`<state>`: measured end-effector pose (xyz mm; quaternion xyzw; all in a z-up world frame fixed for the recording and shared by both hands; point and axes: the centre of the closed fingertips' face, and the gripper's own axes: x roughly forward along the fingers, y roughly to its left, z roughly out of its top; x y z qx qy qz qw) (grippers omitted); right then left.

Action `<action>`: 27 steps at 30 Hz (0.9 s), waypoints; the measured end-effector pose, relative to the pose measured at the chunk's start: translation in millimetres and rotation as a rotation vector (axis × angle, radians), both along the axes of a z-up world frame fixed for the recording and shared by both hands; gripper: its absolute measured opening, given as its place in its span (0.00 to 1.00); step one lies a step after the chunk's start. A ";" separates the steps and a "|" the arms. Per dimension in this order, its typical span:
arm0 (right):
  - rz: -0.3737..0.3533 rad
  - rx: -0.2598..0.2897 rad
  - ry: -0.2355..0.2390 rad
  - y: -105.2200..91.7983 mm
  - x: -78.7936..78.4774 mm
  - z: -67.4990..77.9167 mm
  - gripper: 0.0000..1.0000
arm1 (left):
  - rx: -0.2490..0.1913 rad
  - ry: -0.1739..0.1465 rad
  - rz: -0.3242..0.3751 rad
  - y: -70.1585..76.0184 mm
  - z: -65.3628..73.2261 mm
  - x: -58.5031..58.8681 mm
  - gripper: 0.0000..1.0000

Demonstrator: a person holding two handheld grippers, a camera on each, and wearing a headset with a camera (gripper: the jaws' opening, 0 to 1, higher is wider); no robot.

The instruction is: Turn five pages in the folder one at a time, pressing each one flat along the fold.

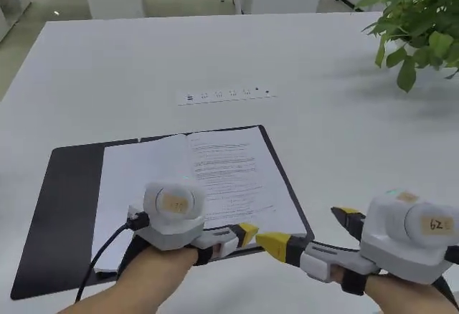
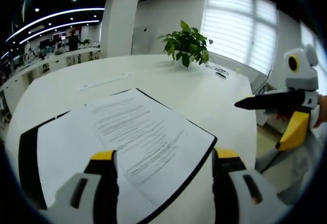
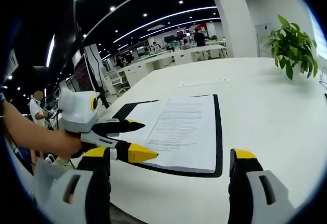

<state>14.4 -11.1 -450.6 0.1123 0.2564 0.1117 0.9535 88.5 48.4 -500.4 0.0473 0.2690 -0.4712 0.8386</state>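
The folder (image 1: 64, 206) lies open on the white surface (image 1: 344, 113) just in front of the person, black cover flat, with a printed page (image 1: 229, 170) on its right half and a blank sheet on the left. The left gripper (image 2: 164, 157) hovers at the folder's near edge with its yellow-tipped fingers (image 2: 104, 162) spread wide on either side of the near right corner, pinching nothing. The right gripper (image 1: 308, 229) sits just beside that corner over bare surface, its fingers also spread and empty, with a potted plant (image 1: 419, 24) well apart at the far right.
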 end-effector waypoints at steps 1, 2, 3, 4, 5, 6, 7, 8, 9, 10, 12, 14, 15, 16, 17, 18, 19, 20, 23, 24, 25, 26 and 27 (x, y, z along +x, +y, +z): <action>-0.003 0.003 0.000 -1.1 1.3 -0.5 0.97 | -0.011 0.002 -0.001 -5.4 -1.5 0.3 0.75; -0.005 0.004 0.001 -1.8 2.1 -0.7 0.97 | -0.022 0.005 -0.003 -9.2 -1.5 -0.5 0.74; -0.008 0.006 0.000 -3.2 3.7 -1.0 0.97 | -0.031 0.003 -0.003 -14.3 -2.2 -0.6 0.73; -0.010 0.007 -0.001 -4.1 4.7 -1.4 0.97 | -0.036 0.000 -0.004 -17.6 -3.6 0.0 0.74; -0.013 0.009 0.000 -5.6 6.1 -2.1 0.97 | -0.042 0.001 -0.005 -22.4 -5.5 0.3 0.74; -0.016 0.012 0.001 -6.4 6.9 -2.6 0.97 | -0.045 0.006 -0.006 -25.4 -6.3 -0.6 0.74; -0.021 0.014 0.000 -7.9 8.2 -3.1 0.97 | -0.044 0.003 -0.008 -29.1 -8.5 -1.6 0.74; -0.023 0.015 -0.001 -8.4 8.6 -3.2 0.97 | -0.044 0.001 -0.010 -30.5 -9.4 -1.9 0.74; -0.027 0.020 -0.003 -9.1 9.5 -3.4 0.97 | -0.044 -0.003 -0.013 -33.8 -12.0 -2.3 0.74; -0.031 0.022 -0.002 -9.7 10.1 -3.7 0.97 | -0.041 -0.009 -0.014 -35.4 -14.1 -2.3 0.73; -0.036 0.028 -0.003 -10.4 11.5 -4.9 0.97 | -0.041 -0.010 -0.012 -39.8 -18.9 -2.1 0.73; -0.039 0.033 0.002 -10.9 12.1 -7.5 0.97 | -0.046 -0.018 -0.007 -44.3 -21.9 -1.4 0.73; -0.039 0.034 0.002 -11.1 12.3 -8.5 0.97 | -0.048 -0.015 -0.003 -45.9 -23.2 -1.1 0.72; -0.040 0.034 0.005 -11.5 12.4 -10.0 0.97 | -0.049 -0.015 0.001 -47.8 -24.4 -0.9 0.72; -0.042 0.034 0.009 -12.0 12.4 -11.6 0.97 | -0.048 -0.020 0.003 -49.7 -25.9 -0.9 0.72; -0.044 0.037 0.012 -12.4 12.2 -12.7 0.97 | -0.050 -0.027 0.008 -51.7 -27.4 -0.3 0.72; -0.046 0.039 0.012 -13.0 12.5 -13.5 0.97 | -0.043 -0.031 0.010 -52.5 -29.3 0.1 0.72; -0.048 0.043 0.014 -13.5 12.6 -14.3 0.97 | -0.044 -0.031 0.010 -53.5 -30.4 0.1 0.71; -0.055 0.047 0.020 -15.1 12.9 -16.9 0.97 | -0.033 -0.041 0.021 -55.1 -37.1 2.9 0.71; -0.057 0.050 0.021 -15.5 13.2 -17.5 0.97 | -0.030 -0.039 0.025 -55.1 -38.7 3.7 0.70; -0.058 0.050 0.022 -15.8 13.3 -17.9 0.97 | -0.034 -0.047 0.033 -55.1 -38.5 4.9 0.70; -0.059 0.050 0.024 -16.1 13.4 -18.5 0.97 | -0.035 -0.054 0.035 -55.7 -38.1 6.0 0.70; -0.059 0.051 0.025 -16.4 13.7 -19.4 0.97 | -0.029 -0.058 0.037 -56.3 -39.5 7.0 0.69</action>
